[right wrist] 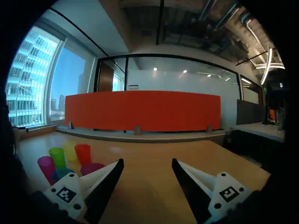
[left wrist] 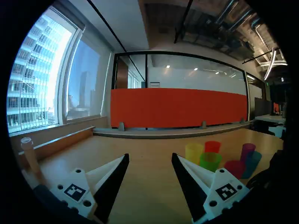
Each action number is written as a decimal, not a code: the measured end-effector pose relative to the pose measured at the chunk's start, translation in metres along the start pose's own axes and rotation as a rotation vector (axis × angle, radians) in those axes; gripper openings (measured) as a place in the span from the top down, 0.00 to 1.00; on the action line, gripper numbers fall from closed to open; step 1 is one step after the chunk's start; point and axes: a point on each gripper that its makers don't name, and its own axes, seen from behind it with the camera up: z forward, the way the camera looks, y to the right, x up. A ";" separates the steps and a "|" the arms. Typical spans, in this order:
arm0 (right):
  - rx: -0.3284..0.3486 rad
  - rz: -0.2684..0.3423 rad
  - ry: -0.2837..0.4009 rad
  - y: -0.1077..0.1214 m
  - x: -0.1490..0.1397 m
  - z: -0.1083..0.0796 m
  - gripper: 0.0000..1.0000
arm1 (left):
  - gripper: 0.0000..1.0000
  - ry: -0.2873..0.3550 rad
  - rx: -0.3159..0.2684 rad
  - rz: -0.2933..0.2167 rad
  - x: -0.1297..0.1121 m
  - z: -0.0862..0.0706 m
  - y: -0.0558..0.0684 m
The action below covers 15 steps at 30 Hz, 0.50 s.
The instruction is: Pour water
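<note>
The left hand-held gripper (left wrist: 150, 155) and the right hand-held gripper (right wrist: 147, 160) are held wide open over the wooden bench (left wrist: 149, 198), nothing gripped. A cluster of coloured plastic cups (left wrist: 210, 161) is seen standing between them, short of the bench's far edge.

cups: six translucent plastic, tight cluster on wooden table (left wrist: 149, 149) | yellow cup (left wrist: 194, 152), red cup (left wrist: 212, 146), green cup (left wrist: 210, 161): upright, mouths up | purple cup (left wrist: 247, 148), teal cup (left wrist: 255, 161), pink cup (left wrist: 234, 167): just beside them | contents: cannot tell
</note>
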 end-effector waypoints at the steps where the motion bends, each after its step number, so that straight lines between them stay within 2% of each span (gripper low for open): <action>1: 0.006 -0.002 -0.004 -0.001 0.005 0.001 0.01 | 0.16 -0.002 0.001 -0.001 0.001 0.002 -0.001; 5: 0.024 -0.006 -0.016 -0.005 0.025 0.003 0.01 | 0.16 -0.014 -0.007 -0.013 0.011 0.008 0.000; 8: 0.034 0.003 -0.022 -0.006 0.042 0.005 0.01 | 0.16 -0.012 -0.029 -0.025 0.027 0.012 0.005; 15: 0.061 0.047 -0.038 -0.008 0.088 0.009 0.01 | 0.16 -0.005 -0.046 -0.005 0.069 0.014 0.007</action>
